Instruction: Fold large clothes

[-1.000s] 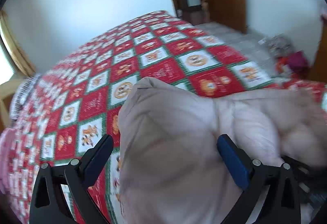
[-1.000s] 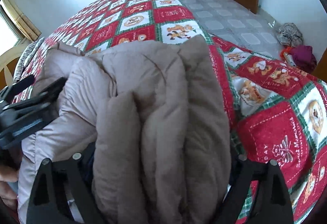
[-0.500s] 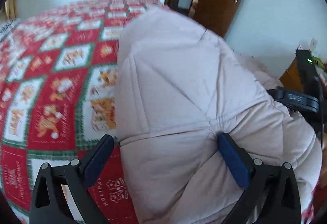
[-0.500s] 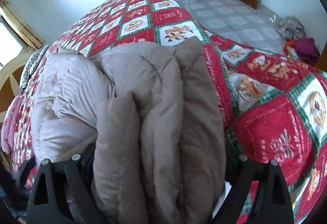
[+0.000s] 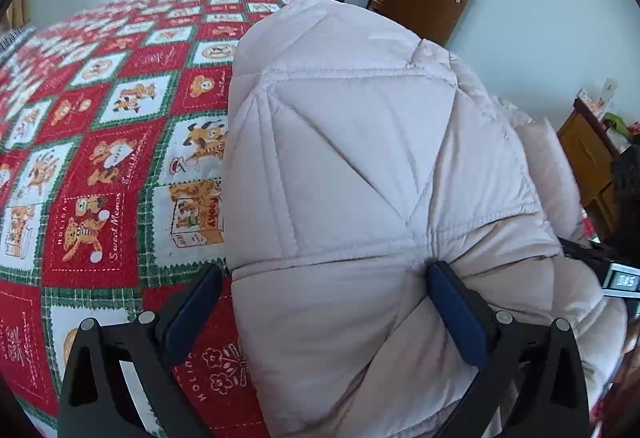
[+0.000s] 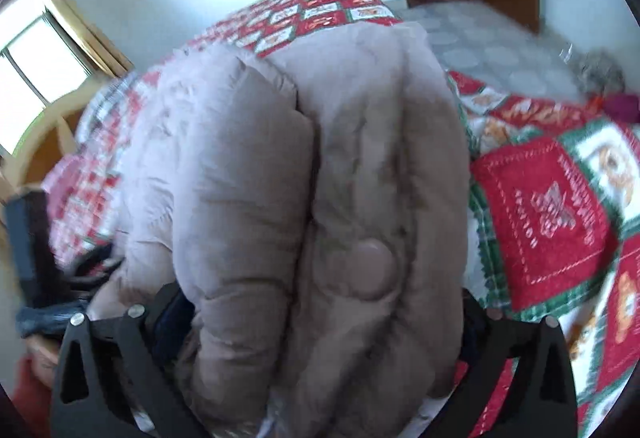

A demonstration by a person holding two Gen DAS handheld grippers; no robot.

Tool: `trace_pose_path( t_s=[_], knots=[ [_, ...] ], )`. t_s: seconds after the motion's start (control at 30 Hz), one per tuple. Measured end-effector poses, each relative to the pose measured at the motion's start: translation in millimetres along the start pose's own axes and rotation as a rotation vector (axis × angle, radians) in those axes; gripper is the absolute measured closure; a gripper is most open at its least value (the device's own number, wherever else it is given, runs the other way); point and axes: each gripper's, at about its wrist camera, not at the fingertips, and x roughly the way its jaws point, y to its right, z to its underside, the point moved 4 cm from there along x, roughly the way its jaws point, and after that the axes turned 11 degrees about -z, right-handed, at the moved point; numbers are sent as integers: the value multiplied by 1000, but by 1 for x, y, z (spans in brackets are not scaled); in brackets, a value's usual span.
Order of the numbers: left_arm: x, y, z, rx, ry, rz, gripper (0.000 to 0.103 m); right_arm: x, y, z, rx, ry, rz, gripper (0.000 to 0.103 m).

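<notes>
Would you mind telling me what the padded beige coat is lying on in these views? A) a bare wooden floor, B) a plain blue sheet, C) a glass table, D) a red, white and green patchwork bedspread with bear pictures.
D: the padded coat rests on the patchwork bedspread, whose red and white squares with bear pictures show beside it in both wrist views.

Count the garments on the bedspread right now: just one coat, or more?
1. A single puffy beige quilted coat lies bunched on the red checked bedspread, between the fingers of both grippers. Its bulk could hide something underneath; clothing also lies on the floor.
</notes>
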Motion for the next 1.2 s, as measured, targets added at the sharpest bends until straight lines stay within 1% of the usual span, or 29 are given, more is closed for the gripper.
trace_pose_path(
  t_s=[0.03, 0.07, 0.1, 0.17, 0.2, 0.23, 0.27, 0.3, 0.4, 0.47, 0.57, 0.67, 0.73, 0.77, 0.8, 0.83, 0.87, 0.9, 0.93, 1.0, 1.07, 1.17, 1.2],
  knots=[
    [-3, -5, -3, -3, -13, 42, 1, -2, 3, -1, 21, 2, -27, 0],
    [-7, -10, -6, -3, -3, 66, 1, -5, 7, 0, 43, 12, -60, 0],
    [-13, -17, -9, -6, 31, 78, 1, -9, 10, 1, 65, 20, -92, 0],
    [-23, -33, -16, -20, 118, 61, 1, -14, 14, 4, 89, 30, -156, 0],
    [-20, -36, -19, -31, 114, 77, 1, -13, 14, 4, 81, 38, -170, 0],
    [-13, -34, -20, -37, 86, 114, 1, -12, 12, 1, 63, 41, -174, 0],
    [-4, -27, -19, -31, 44, 165, 1, -11, 10, 0, 49, 43, -177, 0],
    [3, -17, -16, -17, 28, 196, 1, -7, 9, -2, 33, 41, -182, 0],
    [9, -4, -14, -12, 75, 183, 1, -4, 8, -6, 17, 47, -186, 0],
    [13, -1, -13, -13, 68, 186, 1, -4, 8, -8, 8, 48, -194, 0],
    [16, 1, -12, 3, 57, 181, 1, 4, 2, -8, -51, 40, -147, 0],
    [20, 1, -14, -2, 50, 172, 1, 13, 2, -10, -49, 36, -127, 0],
    [19, 3, -16, 6, 59, 153, 3, 15, 1, -10, -39, 40, -100, 0],
    [17, 4, -16, 14, 65, 148, 9, 14, 0, -8, -39, 34, -84, 2],
    [14, 7, -15, 26, 73, 140, 15, 14, -1, -6, -29, 26, -82, 10],
    [9, 9, -15, 40, 82, 131, 18, 13, -2, -3, 1, 20, -101, 20],
    [5, 10, -15, 53, 91, 124, 25, 11, -3, -1, 11, 24, -108, 24],
    [-1, 11, -12, 62, 98, 119, 31, 8, -6, 2, 15, 30, -109, 31],
    [-7, 11, -10, 66, 100, 113, 33, 3, -10, 7, 26, 36, -107, 36],
    [-12, 8, -6, 67, 90, 102, 37, 0, -15, 13, 42, 32, -115, 40],
    [-27, 5, 3, 75, 69, 92, 38, -4, -24, 23, 57, 10, -136, 42],
    [-47, -5, 24, 79, 7, 95, 38, -12, -35, 43, 61, -29, -199, 43],
    [-54, -8, 33, 84, -10, 96, 37, -17, -41, 56, 58, -46, -229, 43]
  ],
)
